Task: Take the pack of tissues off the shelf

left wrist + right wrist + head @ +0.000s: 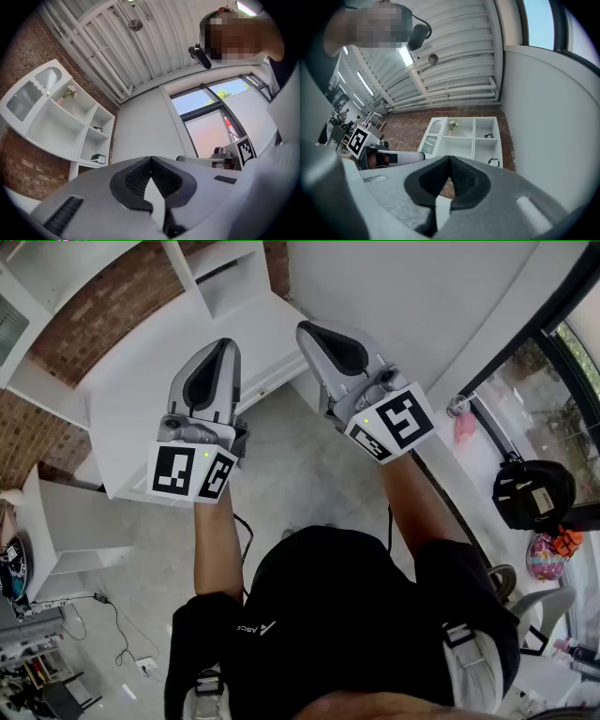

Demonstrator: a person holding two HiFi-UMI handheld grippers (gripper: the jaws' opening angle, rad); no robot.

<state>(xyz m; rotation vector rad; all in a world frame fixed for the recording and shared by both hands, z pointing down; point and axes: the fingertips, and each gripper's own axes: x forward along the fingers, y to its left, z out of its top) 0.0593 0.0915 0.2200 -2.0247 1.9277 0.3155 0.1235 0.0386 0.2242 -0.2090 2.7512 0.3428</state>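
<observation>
White shelf unit [459,143]: flowers [453,123] in upper middle compartment, tissue pack [493,161] in lower right compartment.

shelf [464,136]: matt white
wall [405,131]: rough red brick
left hand-held gripper [151,159], right hand-held gripper [450,159]: smooth grey plastic

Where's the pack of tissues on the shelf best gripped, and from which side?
Probably by its front edge, coming straight in through the open front: the pack of tissues lies low in the lower right compartment of the shelf, walled beside and behind.
</observation>
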